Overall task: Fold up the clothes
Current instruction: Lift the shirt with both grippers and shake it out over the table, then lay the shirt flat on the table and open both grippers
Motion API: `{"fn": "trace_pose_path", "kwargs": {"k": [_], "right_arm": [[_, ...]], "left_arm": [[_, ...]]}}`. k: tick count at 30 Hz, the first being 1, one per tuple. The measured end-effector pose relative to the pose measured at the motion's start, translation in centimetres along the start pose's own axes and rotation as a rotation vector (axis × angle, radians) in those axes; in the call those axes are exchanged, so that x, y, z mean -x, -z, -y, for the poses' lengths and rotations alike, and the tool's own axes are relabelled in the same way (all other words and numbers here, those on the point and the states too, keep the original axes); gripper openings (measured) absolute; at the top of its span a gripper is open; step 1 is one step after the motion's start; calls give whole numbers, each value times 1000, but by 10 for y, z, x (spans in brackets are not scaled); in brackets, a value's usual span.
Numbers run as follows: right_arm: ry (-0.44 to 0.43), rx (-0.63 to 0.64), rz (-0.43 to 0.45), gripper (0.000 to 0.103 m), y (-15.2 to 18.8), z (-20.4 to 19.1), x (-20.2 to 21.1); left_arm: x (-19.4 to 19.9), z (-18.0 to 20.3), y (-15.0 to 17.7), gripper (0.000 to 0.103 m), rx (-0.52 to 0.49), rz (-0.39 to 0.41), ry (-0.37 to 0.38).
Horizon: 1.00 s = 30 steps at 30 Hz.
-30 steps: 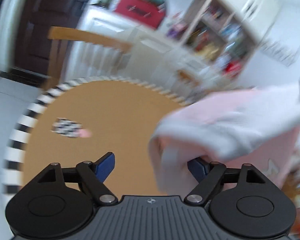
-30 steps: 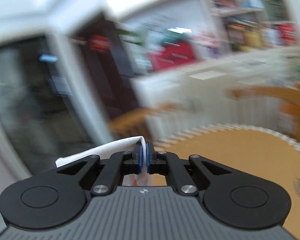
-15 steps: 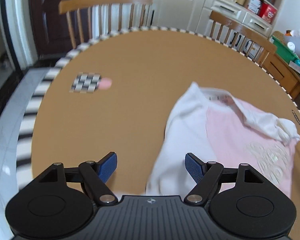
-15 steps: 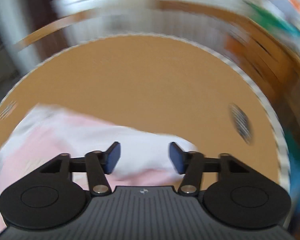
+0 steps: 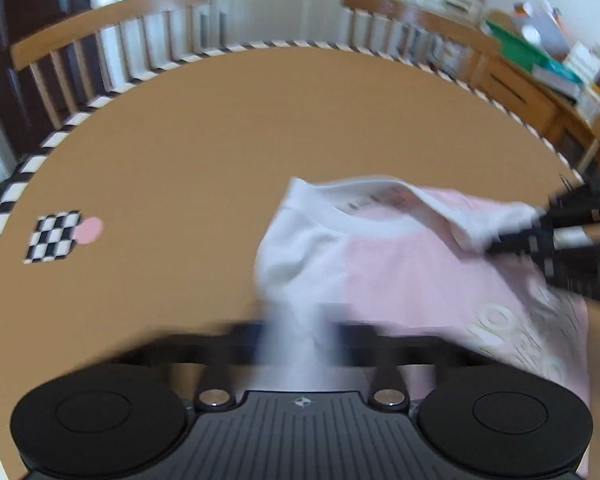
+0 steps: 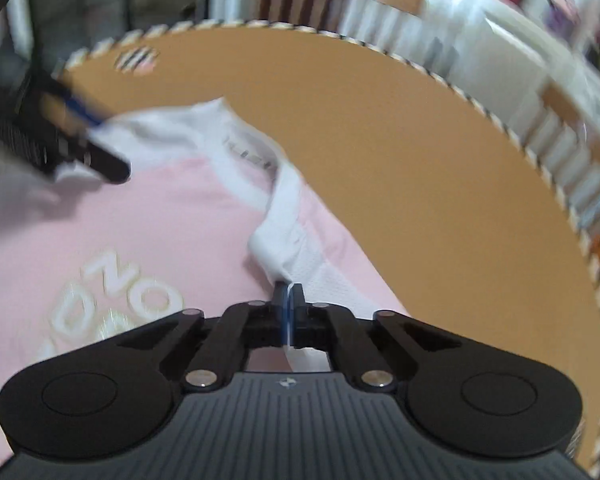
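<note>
Both hand-held grippers have closed on the shirt

Half a second ago our right hand-held gripper stood open; now it pinches the white sleeve of the pink shirt. Our left hand-held gripper, open before, now blurs around the other white sleeve.

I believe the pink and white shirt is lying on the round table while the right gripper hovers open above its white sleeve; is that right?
Not quite. The right gripper is not open above the sleeve: the right wrist view shows its jaws shut on the white sleeve. The rest holds: the pink and white shirt lies on the round table.
</note>
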State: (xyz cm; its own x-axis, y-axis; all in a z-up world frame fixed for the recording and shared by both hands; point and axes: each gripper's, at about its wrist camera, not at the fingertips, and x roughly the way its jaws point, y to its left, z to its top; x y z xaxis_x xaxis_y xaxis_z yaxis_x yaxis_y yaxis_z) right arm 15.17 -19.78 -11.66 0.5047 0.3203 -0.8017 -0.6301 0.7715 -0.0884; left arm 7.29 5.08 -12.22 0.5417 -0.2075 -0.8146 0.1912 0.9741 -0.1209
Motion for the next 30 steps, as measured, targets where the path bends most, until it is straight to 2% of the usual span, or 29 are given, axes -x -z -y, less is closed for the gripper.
{"fn": "trace_pose_path", "kwargs": {"k": [4,7,9,11,12,13,14,15,16,17,18,20,22,24,26,29,30], "right_arm": [[23,-53,158,1,-27,25,64],[76,-50,252,1,-60,55,108],[130,-47,280,1,-87,77,115],[203,-55,280,1,-114,99,104],[240,-78,265,3,-125,115,83],[286,-126,242,7,-132,129,63],[329,-176,202,25,-134,138,44],[371,-224,160,42,-136,147,24],[413,-273,117,45,-137,156,5],[426,-301,105,40,-132,157,-1],[415,-314,126,39,-122,151,2],[337,-342,169,39,-93,133,13],[211,-416,158,40,-53,109,24],[121,-511,100,42,-11,76,35],[32,-607,39,41,32,42,46],[-102,-749,-54,42,95,-9,62],[-124,-789,-69,45,106,-19,65]], "left_arm": [[43,-1,-20,3,5,91,0],[72,4,-61,3,-64,209,-23],[73,9,-104,3,-155,276,-90],[54,11,-153,4,-226,309,-194],[34,9,-176,6,-234,291,-260],[12,5,-197,20,-233,262,-332],[-9,2,-214,36,-228,227,-410],[-23,-1,-222,41,-223,178,-489],[-33,-4,-227,41,-218,121,-563],[-34,-8,-226,40,-205,99,-601],[-25,-11,-217,43,-197,120,-584],[-1,-17,-188,60,-188,182,-510],[27,-29,-141,63,-119,180,-415],[46,-41,-92,62,-14,122,-300],[62,-52,-40,62,114,48,-225],[83,-55,26,62,235,-50,-177],[89,-55,41,62,263,-69,-171]]}}
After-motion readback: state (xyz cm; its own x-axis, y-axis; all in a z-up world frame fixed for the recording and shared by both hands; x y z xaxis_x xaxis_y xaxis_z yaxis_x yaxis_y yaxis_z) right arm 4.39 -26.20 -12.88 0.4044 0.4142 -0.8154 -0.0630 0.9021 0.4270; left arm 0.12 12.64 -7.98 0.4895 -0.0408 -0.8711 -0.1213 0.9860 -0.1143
